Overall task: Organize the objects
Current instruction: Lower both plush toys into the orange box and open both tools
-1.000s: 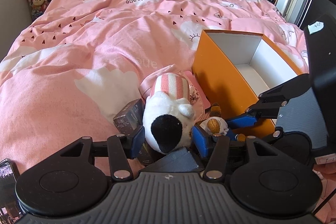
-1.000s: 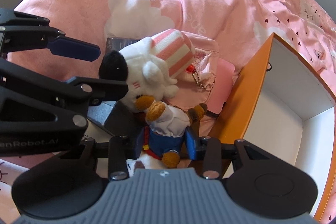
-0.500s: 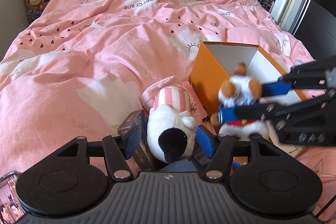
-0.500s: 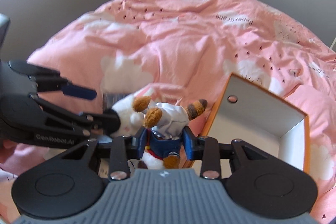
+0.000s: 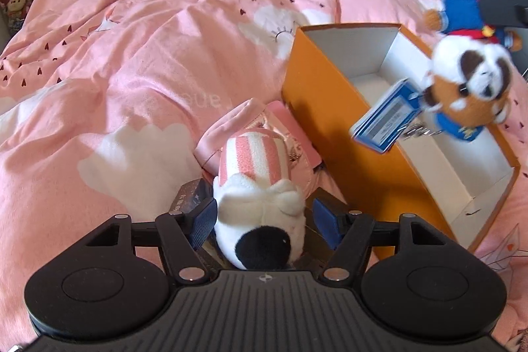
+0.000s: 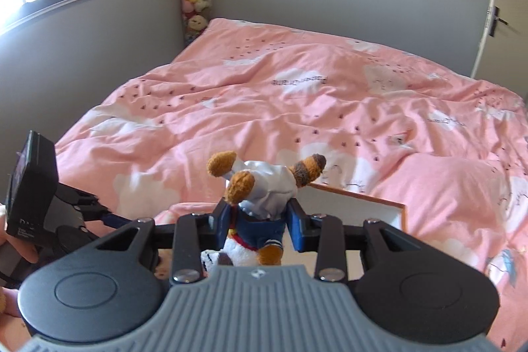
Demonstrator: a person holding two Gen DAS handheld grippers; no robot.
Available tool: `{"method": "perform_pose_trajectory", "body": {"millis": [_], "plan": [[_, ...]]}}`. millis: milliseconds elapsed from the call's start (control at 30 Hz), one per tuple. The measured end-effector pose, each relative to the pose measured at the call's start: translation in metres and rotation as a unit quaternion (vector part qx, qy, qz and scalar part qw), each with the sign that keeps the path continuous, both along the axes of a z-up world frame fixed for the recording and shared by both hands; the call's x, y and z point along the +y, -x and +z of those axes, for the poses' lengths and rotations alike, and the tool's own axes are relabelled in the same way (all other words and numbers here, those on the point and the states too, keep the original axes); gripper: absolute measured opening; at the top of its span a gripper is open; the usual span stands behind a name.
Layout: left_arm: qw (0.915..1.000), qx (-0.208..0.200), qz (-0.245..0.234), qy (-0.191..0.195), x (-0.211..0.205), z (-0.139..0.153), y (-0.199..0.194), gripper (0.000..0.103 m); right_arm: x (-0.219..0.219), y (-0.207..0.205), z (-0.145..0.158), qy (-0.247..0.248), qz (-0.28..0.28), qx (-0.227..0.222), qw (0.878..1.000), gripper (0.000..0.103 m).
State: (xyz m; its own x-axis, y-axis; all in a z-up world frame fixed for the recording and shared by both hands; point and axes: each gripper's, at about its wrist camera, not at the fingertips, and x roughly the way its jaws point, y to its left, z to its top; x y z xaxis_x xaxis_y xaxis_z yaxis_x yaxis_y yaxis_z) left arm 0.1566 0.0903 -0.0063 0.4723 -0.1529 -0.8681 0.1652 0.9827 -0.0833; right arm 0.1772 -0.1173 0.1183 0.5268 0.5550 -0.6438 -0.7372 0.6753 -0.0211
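Right gripper (image 6: 257,228) lifted, clamping bear plush (image 6: 264,187) above pink bedspread (image 6: 297,108); left gripper (image 5: 264,220) apart

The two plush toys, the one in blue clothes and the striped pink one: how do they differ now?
The plush dog in blue clothes hangs head down in the air above the orange box, clamped by the right gripper. The striped plush lies on the bed between the left gripper's open jaws. Both are small soft toys.
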Motion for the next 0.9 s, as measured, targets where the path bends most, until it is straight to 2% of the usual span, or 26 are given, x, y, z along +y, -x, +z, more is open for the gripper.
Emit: {"method": "perform_pose_trajectory", "body": {"millis": [167, 300, 433, 600, 767, 900], "plan": [[0.9998, 0.021, -0.006, -0.004, -0.003, -0.007, -0.007, 0.068, -0.024, -0.028, -0.023, 0.017, -0.034, 0.023, 0.999, 0.038], [0.9998, 0.009, -0.003, -0.015, -0.007, -0.008, -0.006, 0.059, -0.035, -0.052, -0.050, 0.031, -0.049, 0.053, 0.997, 0.038], [0.9998, 0.003, 0.017, -0.005, -0.005, 0.000, -0.007, 0.055, -0.040, -0.070, -0.075, 0.026, -0.050, 0.101, 0.993, 0.038], [0.9989, -0.033, 0.033, 0.006, -0.010, 0.029, -0.006, 0.054, -0.037, -0.085, -0.092, 0.031, -0.037, 0.125, 0.991, 0.038], [0.9958, -0.083, 0.019, 0.035, -0.036, 0.072, -0.017, 0.054, -0.036, -0.100, -0.095, 0.026, -0.023, 0.144, 0.989, 0.038], [0.9938, -0.100, -0.008, 0.048, -0.073, 0.087, -0.040, 0.054, -0.037, -0.116, -0.095, 0.021, -0.024, 0.163, 0.986, 0.038]]}}
